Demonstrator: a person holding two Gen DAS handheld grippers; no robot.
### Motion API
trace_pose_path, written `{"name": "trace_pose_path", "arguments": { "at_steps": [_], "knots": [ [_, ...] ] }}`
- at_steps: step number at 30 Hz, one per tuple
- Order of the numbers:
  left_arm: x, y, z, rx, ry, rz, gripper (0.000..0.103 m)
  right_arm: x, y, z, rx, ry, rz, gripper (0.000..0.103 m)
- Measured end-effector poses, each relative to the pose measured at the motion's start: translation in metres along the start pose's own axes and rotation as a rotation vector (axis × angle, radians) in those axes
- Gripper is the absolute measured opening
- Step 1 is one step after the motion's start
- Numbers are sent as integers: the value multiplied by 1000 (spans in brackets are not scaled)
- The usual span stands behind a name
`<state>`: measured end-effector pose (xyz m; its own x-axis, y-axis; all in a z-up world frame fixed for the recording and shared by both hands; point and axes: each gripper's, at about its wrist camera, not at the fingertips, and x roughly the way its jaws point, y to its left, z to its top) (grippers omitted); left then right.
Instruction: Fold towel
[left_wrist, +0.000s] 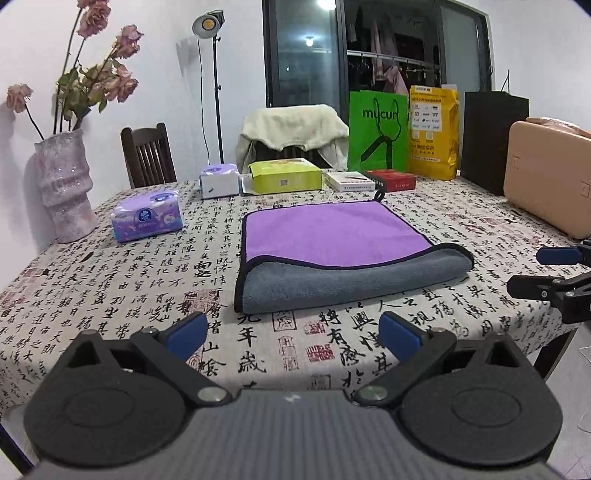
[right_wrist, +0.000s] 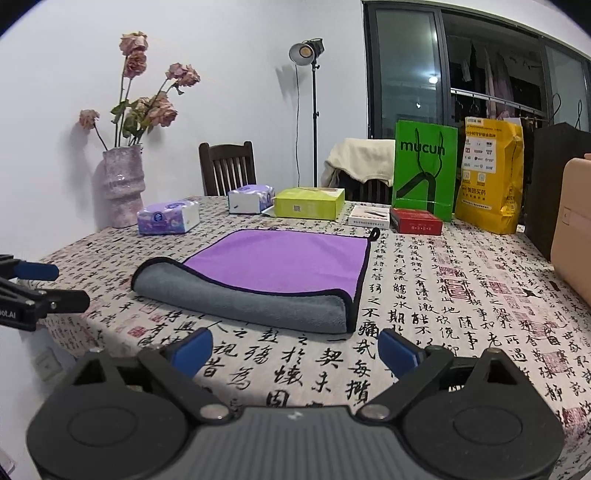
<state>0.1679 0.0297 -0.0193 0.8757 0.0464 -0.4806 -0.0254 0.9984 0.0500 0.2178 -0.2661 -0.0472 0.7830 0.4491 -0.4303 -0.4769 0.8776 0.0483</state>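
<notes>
A purple towel (left_wrist: 332, 232) with a grey underside and black edging lies on the table's patterned cloth (left_wrist: 129, 280). Its near edge is rolled over, so the grey side (left_wrist: 332, 284) faces up along the front. A small hanging loop sits at its far right corner (left_wrist: 379, 195). My left gripper (left_wrist: 293, 332) is open and empty, just short of the towel's near edge. My right gripper (right_wrist: 295, 349) is open and empty, also just in front of the towel (right_wrist: 280, 258). Each gripper shows at the other view's side edge: the right one (left_wrist: 546, 273), the left one (right_wrist: 44, 284).
A vase of dried roses (left_wrist: 64, 184) stands at the left. Tissue packs (left_wrist: 147, 218), boxes (left_wrist: 284, 175), a green bag (left_wrist: 376, 129), a yellow bag (left_wrist: 434, 133) and a black bag (left_wrist: 491, 140) line the far edge. A beige case (left_wrist: 550, 184) stands at the right.
</notes>
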Motion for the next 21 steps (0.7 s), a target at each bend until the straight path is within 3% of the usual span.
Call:
{"name": "trace_pose_path", "arguments": {
  "at_steps": [21],
  "knots": [
    [78, 20, 17, -32, 98, 3, 102, 77, -18, 21, -1, 53, 4, 97]
  ]
}}
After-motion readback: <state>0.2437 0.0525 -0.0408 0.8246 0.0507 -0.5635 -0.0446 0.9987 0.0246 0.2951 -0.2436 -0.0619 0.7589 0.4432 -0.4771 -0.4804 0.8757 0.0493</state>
